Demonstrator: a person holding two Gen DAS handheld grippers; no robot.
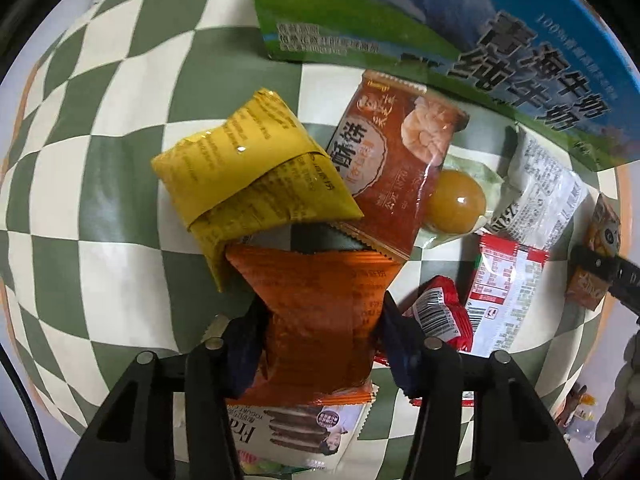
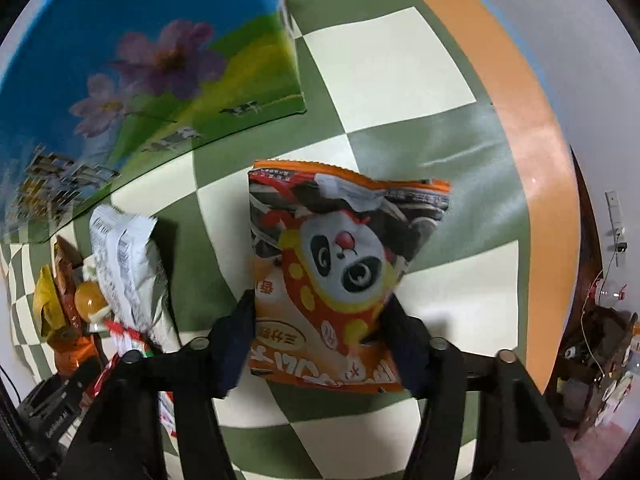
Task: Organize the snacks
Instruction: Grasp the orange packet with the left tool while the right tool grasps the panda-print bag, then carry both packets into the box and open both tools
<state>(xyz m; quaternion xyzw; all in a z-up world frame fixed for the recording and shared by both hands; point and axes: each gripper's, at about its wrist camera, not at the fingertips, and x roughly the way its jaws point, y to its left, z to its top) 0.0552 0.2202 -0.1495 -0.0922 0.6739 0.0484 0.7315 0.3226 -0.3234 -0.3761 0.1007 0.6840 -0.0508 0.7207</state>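
Note:
In the left wrist view my left gripper [image 1: 320,316] is shut on an orange snack packet [image 1: 316,300], held over the pile of snacks. Beyond it lie a yellow packet [image 1: 248,164], a brown pastry packet [image 1: 392,168], a round yellow jelly [image 1: 456,200], a white packet [image 1: 544,196] and red packets [image 1: 504,296]. In the right wrist view my right gripper [image 2: 320,320] is shut on an orange panda packet [image 2: 340,272], held above the checkered cloth. The same pile shows at the left of the right wrist view, with the white packet [image 2: 124,256].
A blue and green milk carton box [image 1: 460,36] stands at the back; it also shows in the right wrist view [image 2: 140,68]. The green and white checkered cloth [image 2: 384,72] has an orange border [image 2: 532,132]. A biscuit packet [image 1: 304,436] lies under my left gripper.

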